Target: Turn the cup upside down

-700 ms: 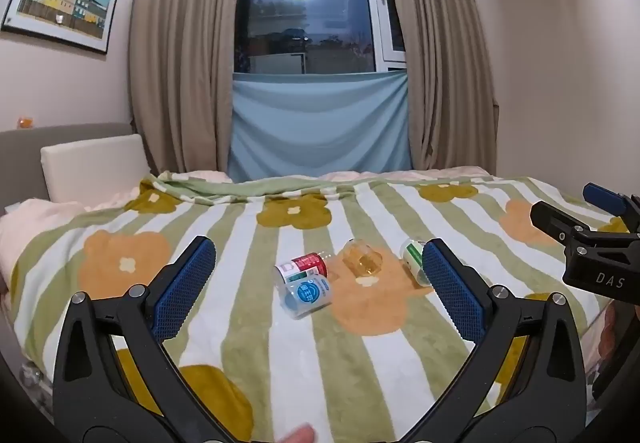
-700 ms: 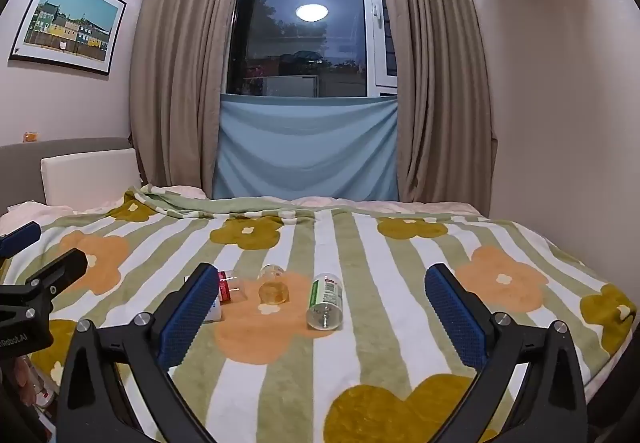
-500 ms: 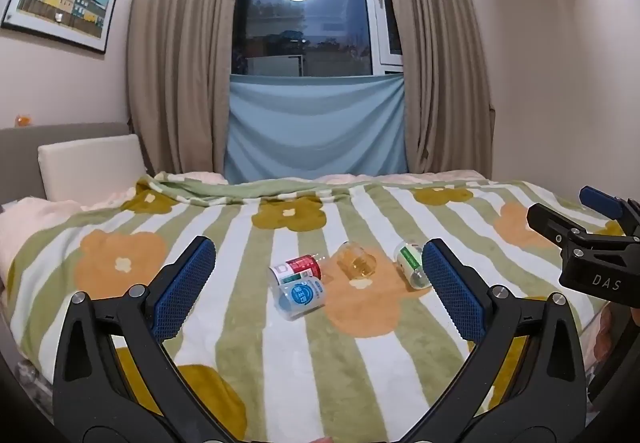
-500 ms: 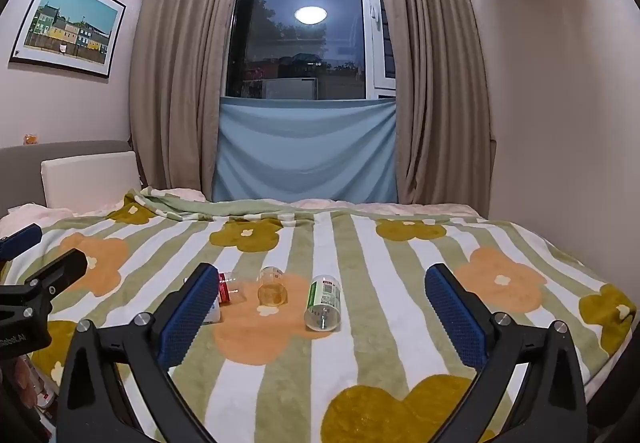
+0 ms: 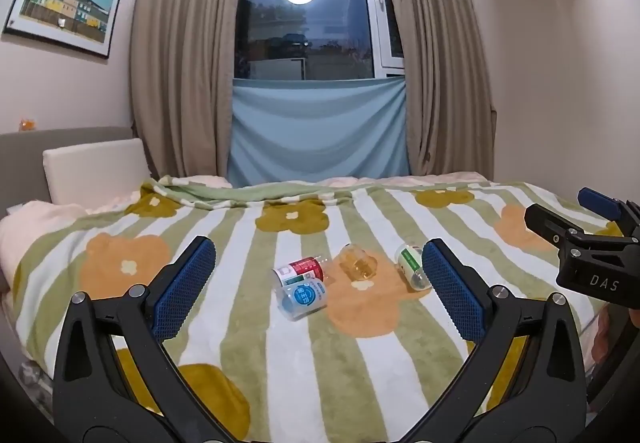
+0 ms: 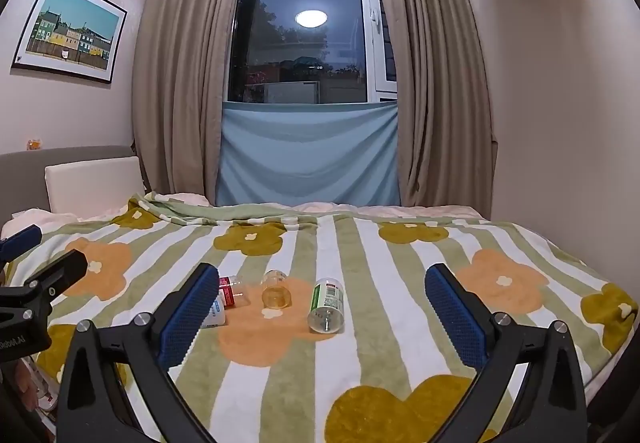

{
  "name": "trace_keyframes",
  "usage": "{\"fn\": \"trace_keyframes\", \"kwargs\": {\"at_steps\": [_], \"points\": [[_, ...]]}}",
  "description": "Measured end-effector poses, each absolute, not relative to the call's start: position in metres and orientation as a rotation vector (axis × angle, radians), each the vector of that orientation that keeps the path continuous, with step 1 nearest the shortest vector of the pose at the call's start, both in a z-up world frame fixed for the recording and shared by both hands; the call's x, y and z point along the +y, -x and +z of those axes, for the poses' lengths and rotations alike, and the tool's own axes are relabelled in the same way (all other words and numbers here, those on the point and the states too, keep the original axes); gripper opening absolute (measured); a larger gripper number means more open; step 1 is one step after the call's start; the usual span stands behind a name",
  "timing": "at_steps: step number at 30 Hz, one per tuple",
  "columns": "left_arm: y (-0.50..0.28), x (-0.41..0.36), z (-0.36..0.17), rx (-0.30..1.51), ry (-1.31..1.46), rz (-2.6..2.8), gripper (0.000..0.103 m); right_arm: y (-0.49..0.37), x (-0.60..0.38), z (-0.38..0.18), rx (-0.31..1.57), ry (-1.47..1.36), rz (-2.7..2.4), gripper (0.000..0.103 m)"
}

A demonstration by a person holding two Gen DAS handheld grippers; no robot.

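Cups [image 5: 358, 263], four clear ones, lie tipped on the blanket [image 5: 256, 331].

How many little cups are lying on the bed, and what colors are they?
Red label cup: 1
Blue label cup: 1
Amber see-through cup: 1
Green label cup: 1
Total: 4 cups, all tipped on their sides on the flowery blanket.

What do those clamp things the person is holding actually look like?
Both are black plastic two-pronged clamps. The left gripper and right gripper have long fingers with blue, dimpled pads and silver screws. White "DAS" lettering marks the right one's side. No cables show.
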State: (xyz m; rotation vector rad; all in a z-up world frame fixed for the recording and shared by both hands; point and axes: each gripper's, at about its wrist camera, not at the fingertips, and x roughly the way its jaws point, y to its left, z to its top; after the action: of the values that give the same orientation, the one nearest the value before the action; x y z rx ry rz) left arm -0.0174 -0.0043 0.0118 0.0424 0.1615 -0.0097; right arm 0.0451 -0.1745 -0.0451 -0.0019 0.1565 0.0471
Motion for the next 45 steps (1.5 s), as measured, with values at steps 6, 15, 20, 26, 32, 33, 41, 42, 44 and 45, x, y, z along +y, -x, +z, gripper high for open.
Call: {"fn": "trace_keyframes", "kwargs": {"at_steps": [6,15,20,26,32,33,41,42,44,45], "points": [[0.02,-0.001,0.012,0.173,-0.03,-0.012,0.103,-0.037,-0.171,-0.04,0.153,0.006,0.052,0.103],[0.021,0.001,0.008,0.175,-0.031,-0.011,0.103,-0.035,-0.17,-0.04,0.155,0.001,0.057,0.103],[0.021,0.003,0.006,0.173,-0.028,-0.004,0.103,-0.034,-0.168,-0.04,0.162,-0.011,0.067,0.103],[0.02,0.002,0.005,0.174,-0.03,-0.001,0.103,-0.036,-0.17,-0.044,0.168,-0.017,0.066,0.103],[0.022,0.007,0.004,0.166,-0.022,-0.003,0.103,-0.037,-0.17,-0.046,0.168,-0.015,0.063,0.103],[0.022,0.007,0.004,0.167,-0.023,-0.003,0.103,-0.036,-0.17,-0.047,0.168,-0.015,0.063,0.103],[0.022,0.008,0.003,0.167,-0.015,-0.01,0.103,-0.036,-0.169,-0.048,0.174,-0.017,0.068,0.103],[0.022,0.009,0.003,0.167,-0.017,-0.009,0.103,-0.035,-0.168,-0.049,0.173,-0.017,0.068,0.103],[0.023,0.01,0.003,0.166,-0.016,-0.01,0.103,-0.036,-0.168,-0.049,0.173,-0.012,0.066,0.103],[0.023,0.01,0.003,0.166,-0.014,-0.012,0.103,-0.036,-0.168,-0.049,0.172,-0.011,0.065,0.103]]}}
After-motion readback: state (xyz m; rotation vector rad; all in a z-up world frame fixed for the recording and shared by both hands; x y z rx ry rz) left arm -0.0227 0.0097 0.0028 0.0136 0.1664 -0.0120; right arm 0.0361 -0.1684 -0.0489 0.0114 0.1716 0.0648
